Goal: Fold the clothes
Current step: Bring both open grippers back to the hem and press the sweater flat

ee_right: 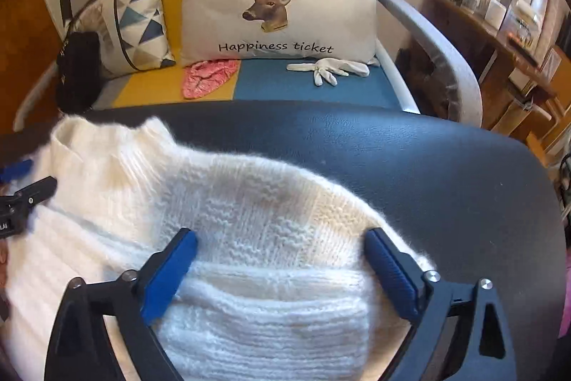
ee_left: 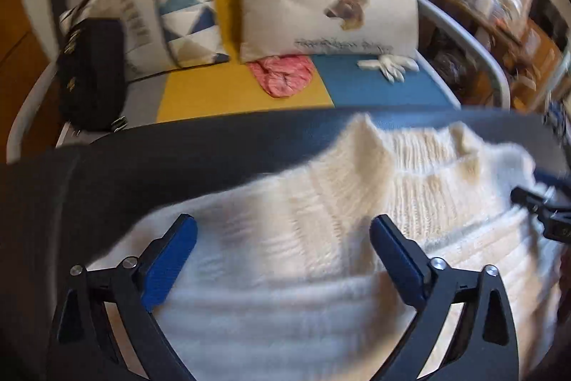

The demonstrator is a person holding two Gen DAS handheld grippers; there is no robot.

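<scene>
Both tongs – left (ee_left: 283, 240), right (ee_right: 280, 254) – released over white sweater (ee_right: 249, 220), cushion lettering readable only right-side

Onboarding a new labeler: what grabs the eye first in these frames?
The fluffy white knit sweater fills the foreground, spread on a dark padded surface, with both open blue-padded claws, left claw and right claw, over it. Behind, on a yellow-and-blue sofa, a deer pillow reads "Happiness ticket", with white gloves and a pink cloth lying before it.
</scene>
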